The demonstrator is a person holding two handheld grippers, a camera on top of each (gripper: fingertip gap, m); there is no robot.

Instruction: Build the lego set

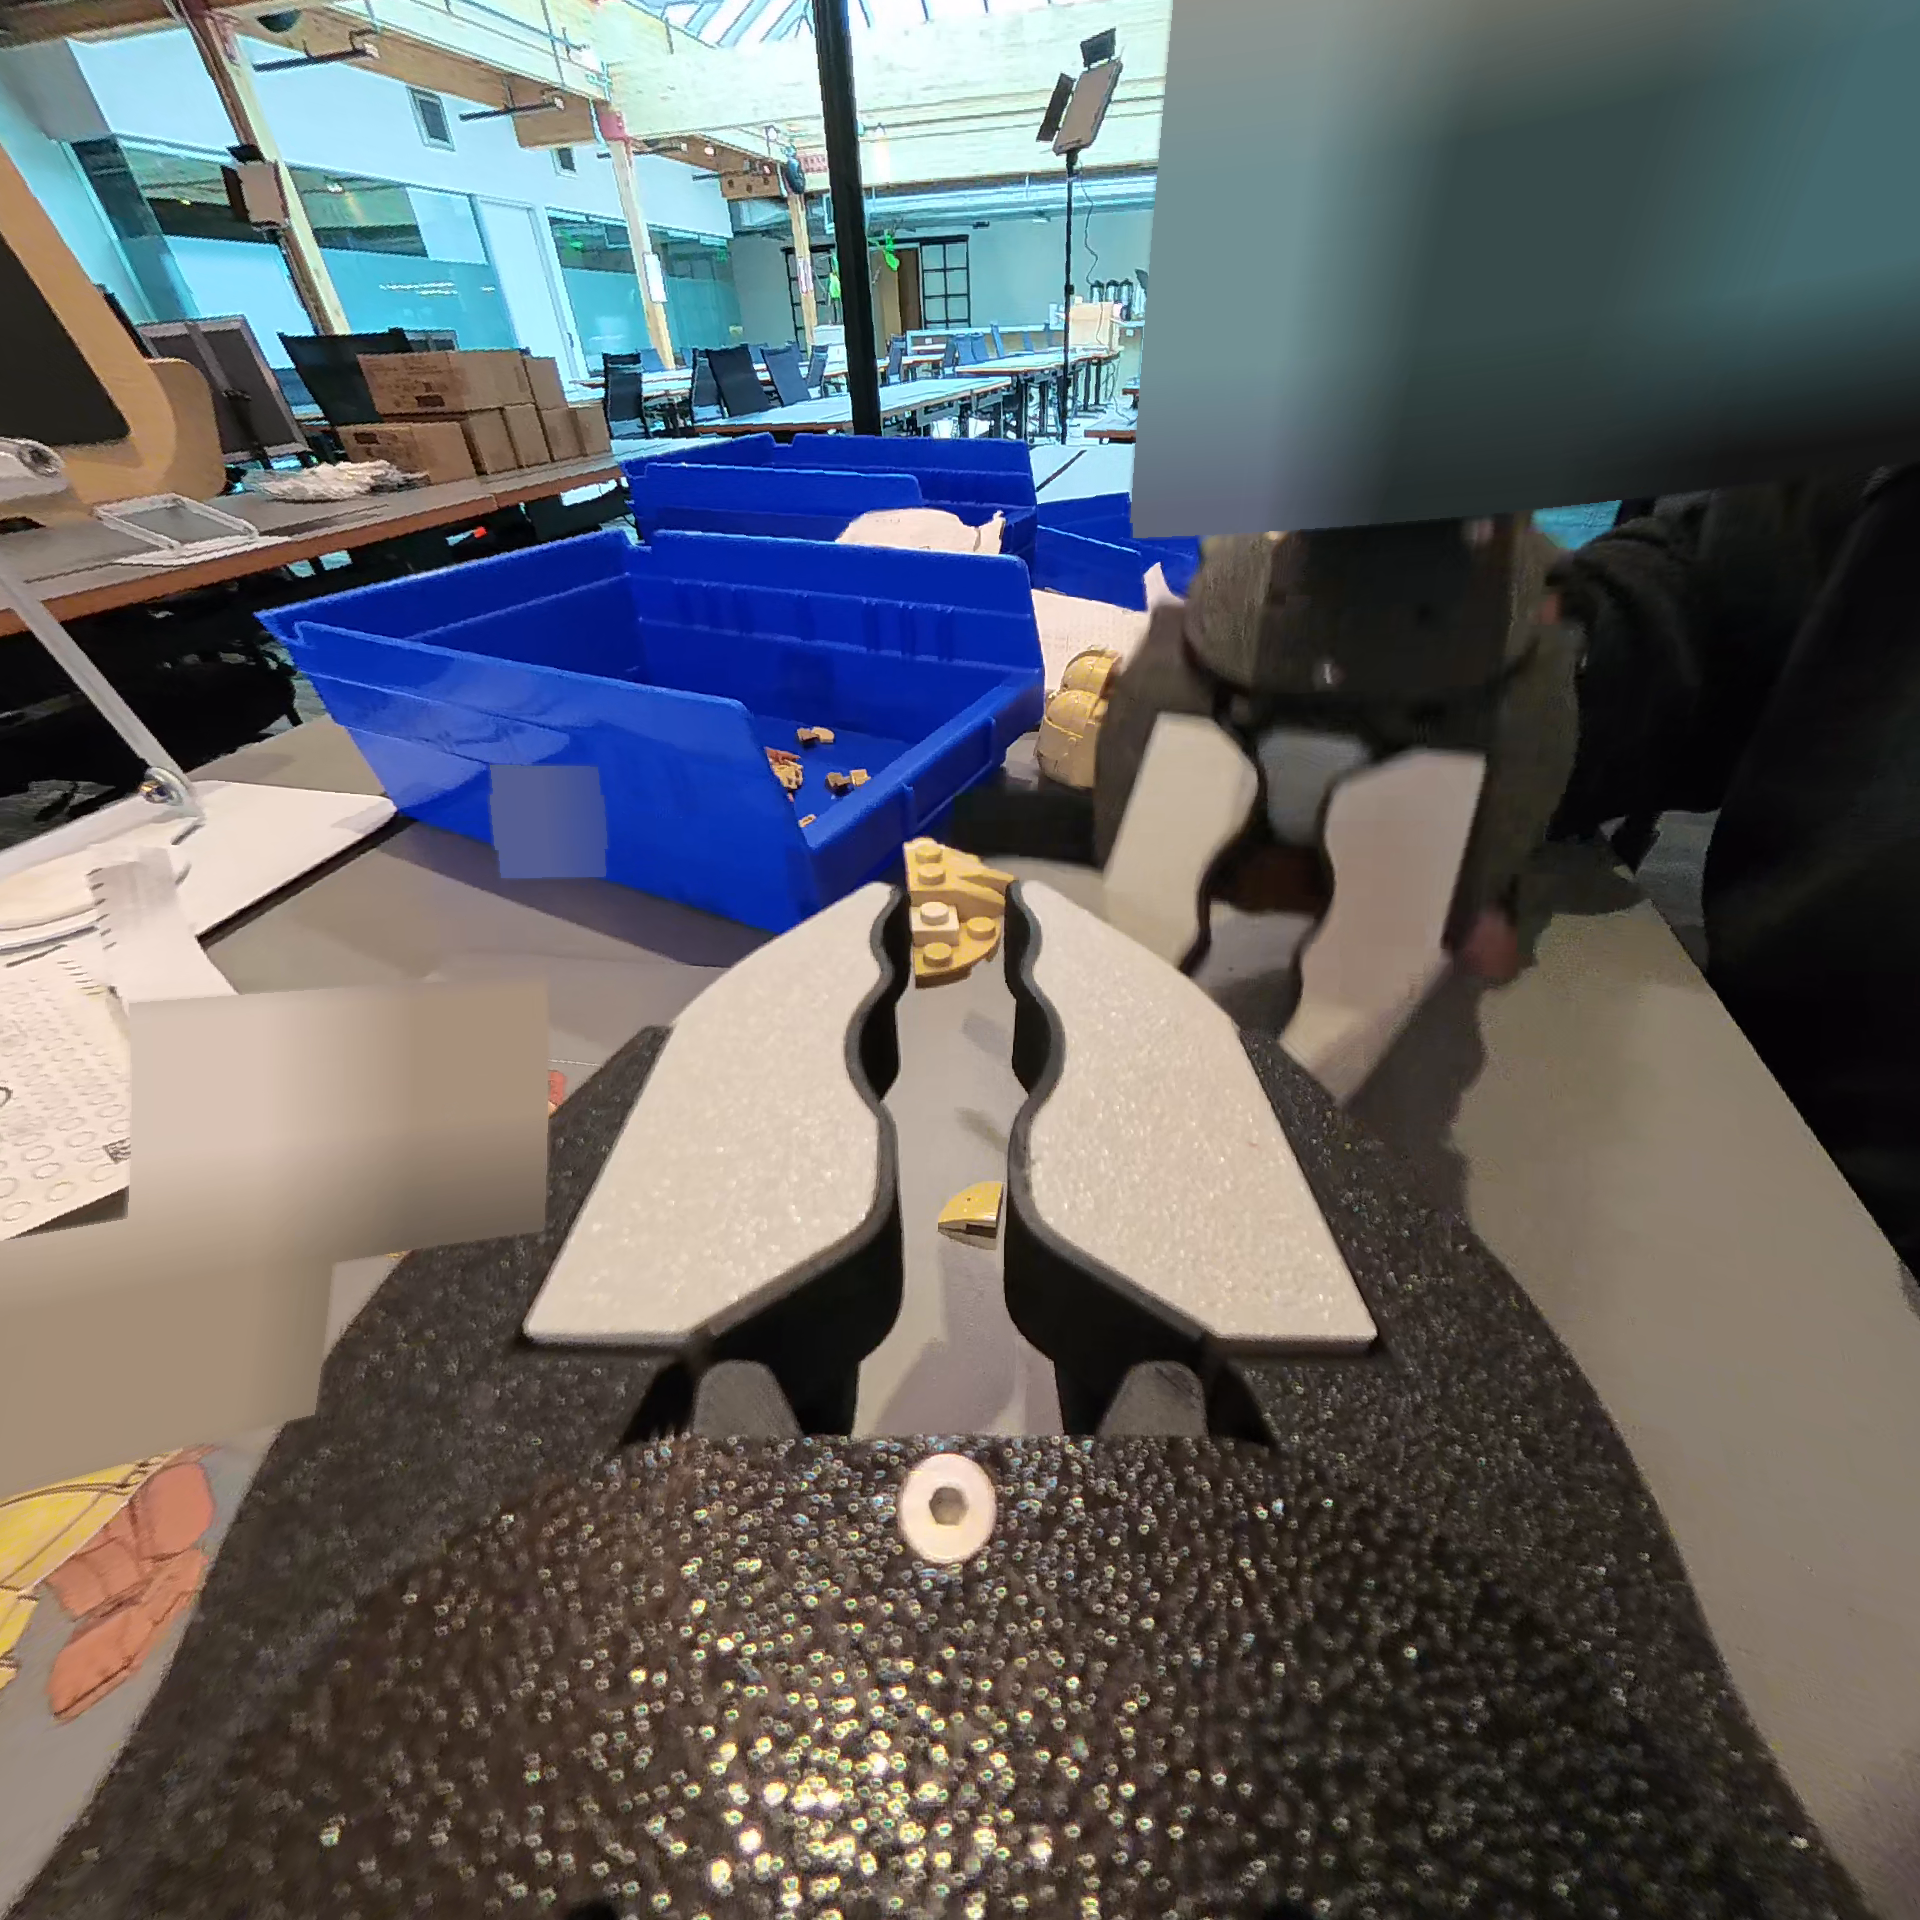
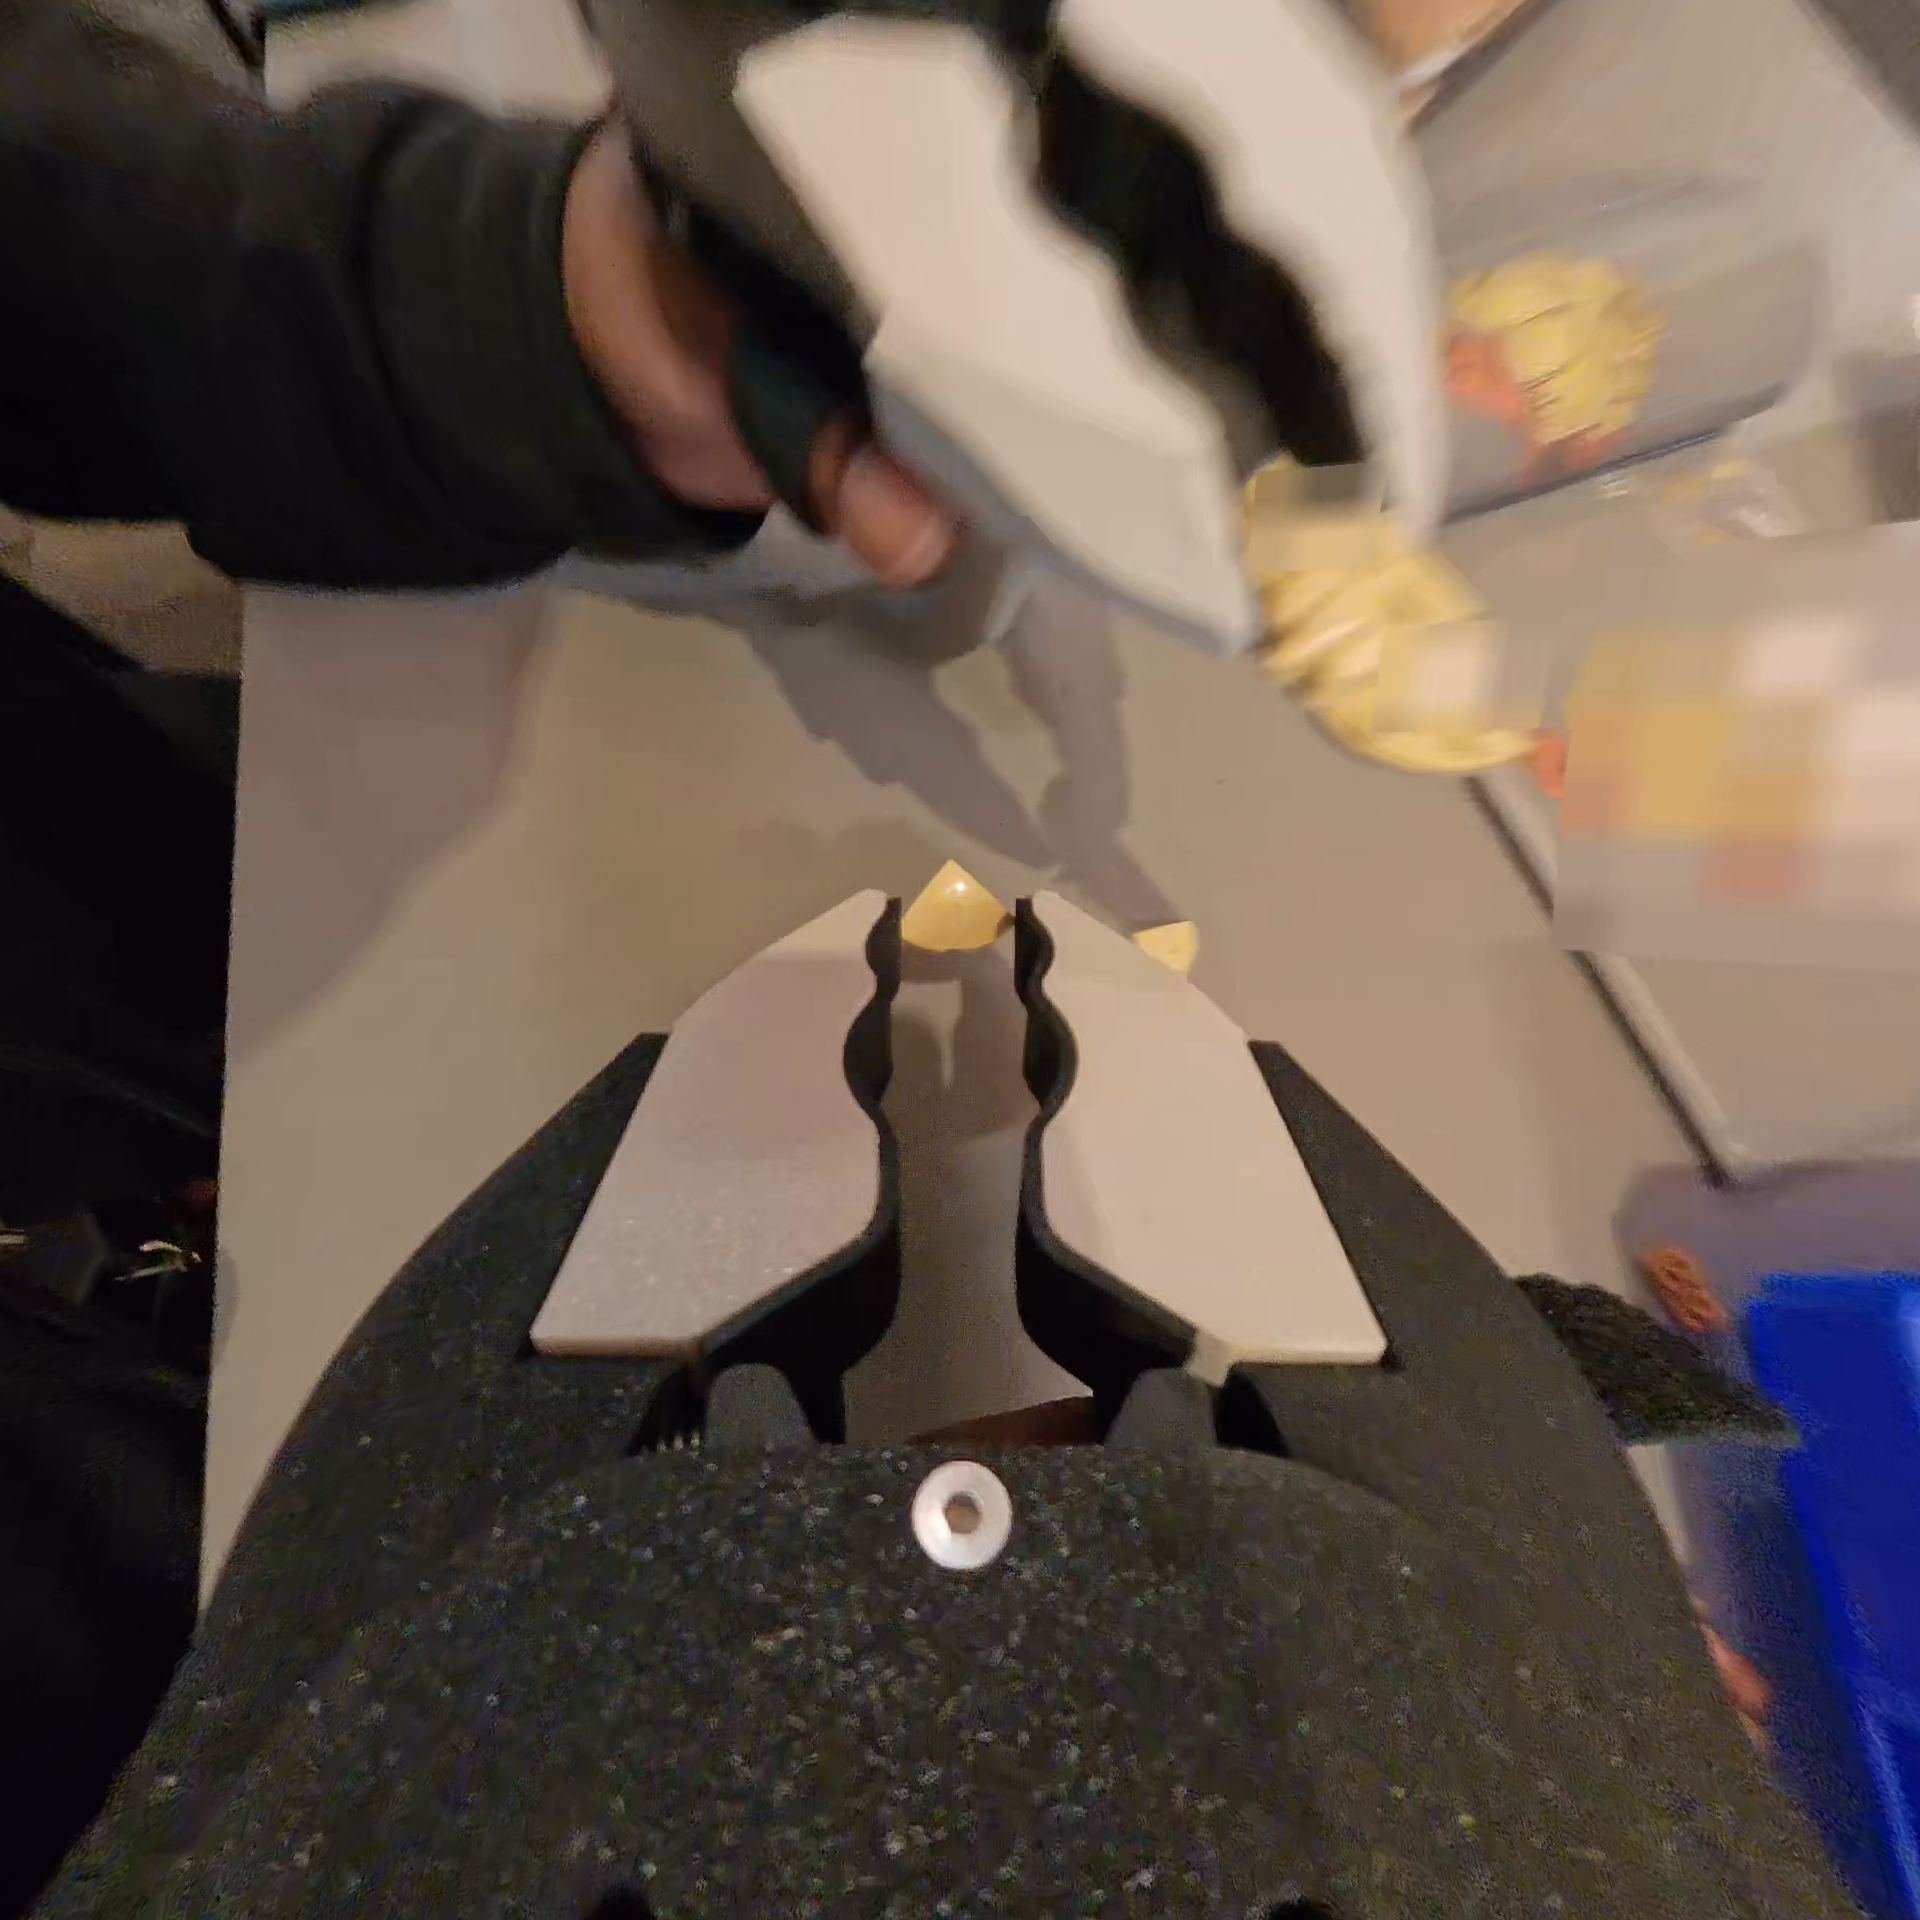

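My left gripper (image 1: pixel 953 906) is shut on a tan lego assembly (image 1: pixel 951 914) with studs on top and holds it above the grey table (image 1: pixel 1507 1195). In the right wrist view it shows blurred at the top, with the assembly (image 2: pixel 1351 623) at its tips. My right gripper (image 2: pixel 951 914) is narrowly open and points down at the table. A small tan curved piece (image 2: pixel 951 920) lies just past its tips and another tan piece (image 2: pixel 1169 943) lies to their right. One small tan piece (image 1: pixel 971 1210) shows on the table under my left fingers. The right gripper (image 1: pixel 1262 997) stands right of my left one.
A blue bin (image 1: pixel 665 707) with a few tan pieces inside stands behind, with more blue bins farther back. Rounded tan built parts (image 1: pixel 1081 707) sit to its right. Instruction sheets (image 1: pixel 62 1091) lie at the left. A person's dark sleeve (image 2: pixel 260 343) reaches in. About 7 centimetres separates my left fingertips from my right. The small tan piece (image 1: pixel 971 1210) sits 6 centimetres or so from the ends of my right fingers.
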